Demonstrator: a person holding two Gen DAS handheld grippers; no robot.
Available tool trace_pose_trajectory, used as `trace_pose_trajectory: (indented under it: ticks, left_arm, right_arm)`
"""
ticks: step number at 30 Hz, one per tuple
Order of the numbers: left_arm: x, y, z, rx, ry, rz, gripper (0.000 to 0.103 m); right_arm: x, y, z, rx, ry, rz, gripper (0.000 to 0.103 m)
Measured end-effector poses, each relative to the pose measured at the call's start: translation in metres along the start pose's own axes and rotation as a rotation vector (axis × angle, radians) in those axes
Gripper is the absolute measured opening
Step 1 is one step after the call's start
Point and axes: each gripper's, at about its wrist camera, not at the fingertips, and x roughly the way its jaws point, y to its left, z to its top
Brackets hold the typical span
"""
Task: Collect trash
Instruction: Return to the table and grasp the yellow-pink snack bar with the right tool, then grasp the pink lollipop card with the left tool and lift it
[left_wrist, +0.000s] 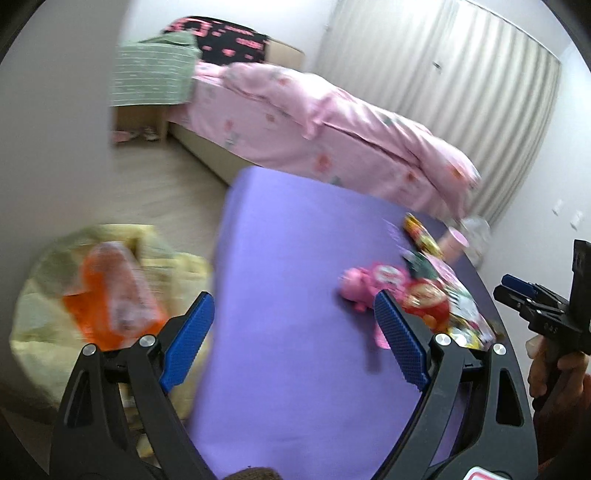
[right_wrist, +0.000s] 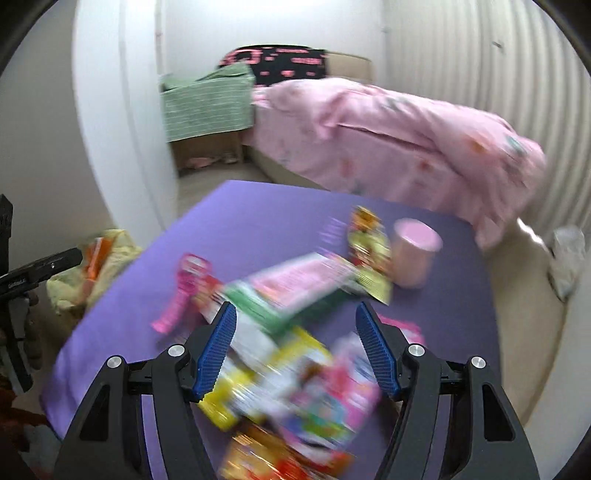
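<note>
A purple table (left_wrist: 288, 240) carries a blurred heap of bright snack wrappers (right_wrist: 295, 387), a pink-and-green pack (right_wrist: 288, 291), a yellow-red packet (right_wrist: 369, 243), a pink cup (right_wrist: 413, 254) and a pink toy (left_wrist: 362, 284). On the floor left of the table sits a pale yellow trash bag (left_wrist: 44, 332) with an orange packet (left_wrist: 114, 291) in it. My left gripper (left_wrist: 293, 295) hangs open over the table's left part, beside the bag, with nothing between its fingers. My right gripper (right_wrist: 295, 306) is open above the wrapper heap and grips nothing.
A bed with a pink duvet (left_wrist: 332, 122) runs behind the table. A green cloth (left_wrist: 155, 77) drapes a cardboard box at the bed's head. A pale curtain (left_wrist: 461, 74) covers the back wall. A white bag (right_wrist: 569, 254) lies on the floor at right.
</note>
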Motion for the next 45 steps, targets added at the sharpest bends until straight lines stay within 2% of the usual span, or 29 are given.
trace_pose_trajectory:
  ticks: [3,6,10,12,16,20,22,24,26,28,33,35,38,43,45]
  left_arm:
    - [0.014,-0.022,-0.002,0.032,0.023,-0.063,0.094]
    - [0.029,-0.037,-0.004,0.063,0.066,-0.107,0.094]
    - [0.048,-0.053,-0.013,0.111,0.167,-0.134,0.094]
    - [0.051,-0.055,-0.018,0.118,0.185,-0.128,0.094]
    - [0.053,-0.052,-0.018,0.109,0.187,-0.088,0.094]
    - [0.05,-0.051,-0.017,0.144,0.17,-0.051,0.094]
    - [0.052,-0.051,-0.017,0.154,0.172,-0.051,0.094]
    - [0.056,-0.053,-0.015,0.156,0.173,-0.056,0.094]
    - [0.06,-0.056,-0.01,0.162,0.164,-0.071,0.094]
    - [0.065,-0.061,-0.004,0.176,0.149,-0.079,0.093]
    - [0.086,-0.074,0.009,0.199,0.128,-0.081,0.083]
    - [0.1,-0.08,0.011,0.22,0.148,-0.084,0.079]
    - [0.116,-0.087,0.011,0.27,0.174,-0.072,0.074]
    - [0.13,-0.089,0.014,0.293,0.176,-0.05,0.068]
    - [0.133,-0.086,0.015,0.284,0.177,-0.037,0.056]
  right_arm:
    - [-0.004,-0.024,-0.017,0.028,0.005,-0.06,0.063]
    - [0.002,-0.042,-0.035,0.049,0.021,-0.131,0.063]
    - [0.024,-0.068,-0.045,0.113,0.08,-0.083,0.063]
    - [0.038,-0.08,-0.049,0.153,0.098,-0.054,0.063]
    - [0.064,-0.098,-0.047,0.214,0.131,-0.053,0.063]
    - [0.074,-0.093,-0.048,0.217,0.172,-0.032,0.052]
    - [0.072,-0.081,-0.05,0.185,0.181,0.005,0.034]
    - [0.068,-0.074,-0.053,0.184,0.186,0.04,0.029]
    - [0.058,-0.064,-0.053,0.166,0.162,0.033,0.023]
    - [0.045,-0.058,-0.052,0.155,0.123,0.017,0.023]
    - [0.017,-0.052,-0.044,0.157,0.039,0.007,0.023]
    - [0.01,-0.051,-0.042,0.158,0.02,0.018,0.023]
    - [0.008,-0.052,-0.041,0.155,0.016,0.015,0.023]
    - [0.014,-0.053,-0.045,0.171,0.041,0.025,0.023]
    - [0.018,-0.053,-0.047,0.178,0.047,0.029,0.023]
